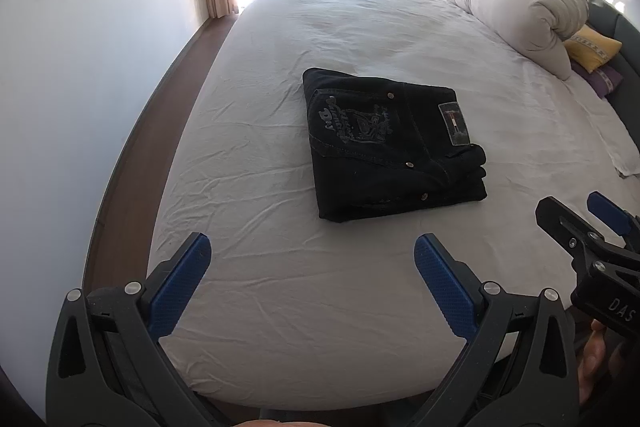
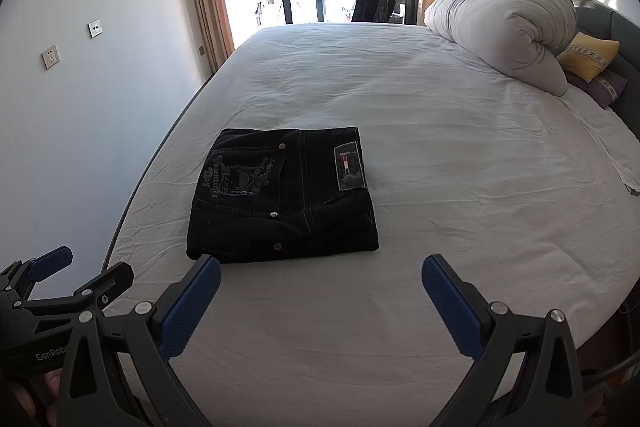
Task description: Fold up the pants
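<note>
- Black pants (image 1: 390,143) lie folded on the bed (image 1: 360,27); likely heavy, stiff denim, non-slip; best gripped at the stacked edge.
- Left gripper (image 1: 312,267) and right gripper (image 2: 320,287) both gape wide, empty.

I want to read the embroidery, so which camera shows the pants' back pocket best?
The right wrist view: the pocket embroidery on the folded pants faces it squarely, lettering sharper. The left wrist view shows it skewed and fainter.

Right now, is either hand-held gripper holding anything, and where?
Nothing. Left hand-held gripper and right hand-held gripper are open; folded black jeans lie free.
</note>
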The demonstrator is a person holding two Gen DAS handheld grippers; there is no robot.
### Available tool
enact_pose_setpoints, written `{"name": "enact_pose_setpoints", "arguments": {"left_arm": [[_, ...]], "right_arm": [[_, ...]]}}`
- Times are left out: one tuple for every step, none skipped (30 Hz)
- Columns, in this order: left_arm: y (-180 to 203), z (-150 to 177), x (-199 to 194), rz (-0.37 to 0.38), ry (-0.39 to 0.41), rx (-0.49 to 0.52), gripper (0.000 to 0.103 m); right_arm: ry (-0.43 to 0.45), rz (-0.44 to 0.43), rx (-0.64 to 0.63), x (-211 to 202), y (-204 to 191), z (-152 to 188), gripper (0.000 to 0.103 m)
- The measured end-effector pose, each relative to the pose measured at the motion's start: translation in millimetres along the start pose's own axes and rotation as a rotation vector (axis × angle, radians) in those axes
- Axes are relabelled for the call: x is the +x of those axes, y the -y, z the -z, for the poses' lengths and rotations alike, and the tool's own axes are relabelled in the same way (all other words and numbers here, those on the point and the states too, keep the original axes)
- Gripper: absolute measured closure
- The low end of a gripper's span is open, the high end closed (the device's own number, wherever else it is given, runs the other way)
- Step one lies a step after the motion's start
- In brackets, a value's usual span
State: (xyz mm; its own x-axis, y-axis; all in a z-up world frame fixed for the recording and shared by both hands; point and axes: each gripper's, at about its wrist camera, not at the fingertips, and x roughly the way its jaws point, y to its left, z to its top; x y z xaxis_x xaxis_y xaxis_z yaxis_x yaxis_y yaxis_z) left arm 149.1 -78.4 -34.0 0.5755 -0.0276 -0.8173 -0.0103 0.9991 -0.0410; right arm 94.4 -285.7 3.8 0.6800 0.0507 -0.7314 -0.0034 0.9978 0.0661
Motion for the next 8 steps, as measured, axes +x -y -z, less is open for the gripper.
{"name": "enact_pose_setpoints", "arguments": {"left_arm": [[-0.1,0.5,0.4,0.001,-0.002,-0.001,0.0],[-0.2,0.9,0.3,0.001,-0.002,-0.002,0.0],[-0.3,1.0,0.0,-0.001,0.0,-0.002,0.0],[-0.9,-0.3,0.4,-0.008,0.006,0.001,0.0],[-0.8,-0.2,-0.2,-0.012,0.011,0.003,0.0],[-1.1,-0.6,-0.4,-0.012,0.012,0.004,0.0],[-1.3,-0.8,-0.3,-0.008,0.01,0.002,0.0],[-1.7,-1.0,0.2,-0.005,0.008,0.0,0.0]], "right_arm": [[-0.001,-0.001,0.0,0.0,0.0,1.6,0.0],[-0.001,0.0,0.0,0.1,0.0,1.3,0.0],[-0.002,0.0,0.001,-0.4,-0.8,2.9,0.0],[-0.002,-0.001,0.001,-0.6,1.2,1.5,0.0],[-0.003,-0.001,0.0,-0.5,1.5,1.3,0.0],[-0.004,0.0,0.001,-1.1,0.8,2.8,0.0],[-0.003,-0.001,0.0,-0.6,1.7,1.2,0.0],[-0.003,-0.001,0.001,-0.5,2.0,0.9,0.0]]}}
